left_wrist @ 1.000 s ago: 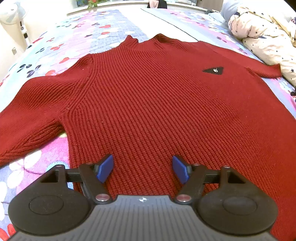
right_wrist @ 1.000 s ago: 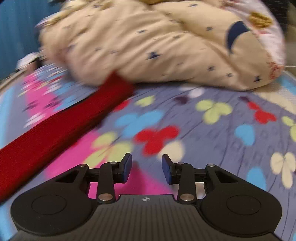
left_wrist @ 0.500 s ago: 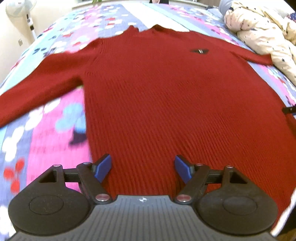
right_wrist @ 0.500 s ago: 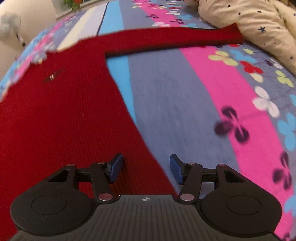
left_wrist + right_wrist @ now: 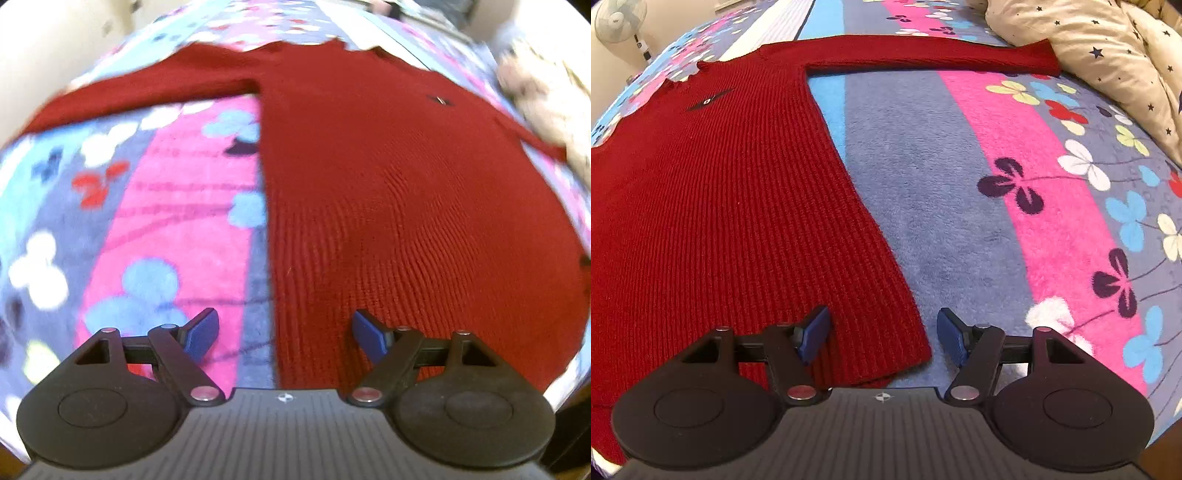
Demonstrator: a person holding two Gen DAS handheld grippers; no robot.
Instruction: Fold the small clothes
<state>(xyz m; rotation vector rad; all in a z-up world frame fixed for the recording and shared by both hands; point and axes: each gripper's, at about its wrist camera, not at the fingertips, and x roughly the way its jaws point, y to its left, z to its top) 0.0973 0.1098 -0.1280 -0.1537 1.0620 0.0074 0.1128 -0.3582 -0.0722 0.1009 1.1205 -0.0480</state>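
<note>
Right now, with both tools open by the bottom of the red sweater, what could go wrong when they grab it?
1. The right tool straddles the bottom right corner of the red ribbed knit sweater; a shallow pinch might catch one layer only, or slip off.
2. The left tool sits across the sweater's left edge, so it may also pinch the fleecy flowered blanket.
3. The right sleeve's cuff touches the cream star-print quilt and could drag on it.
</note>
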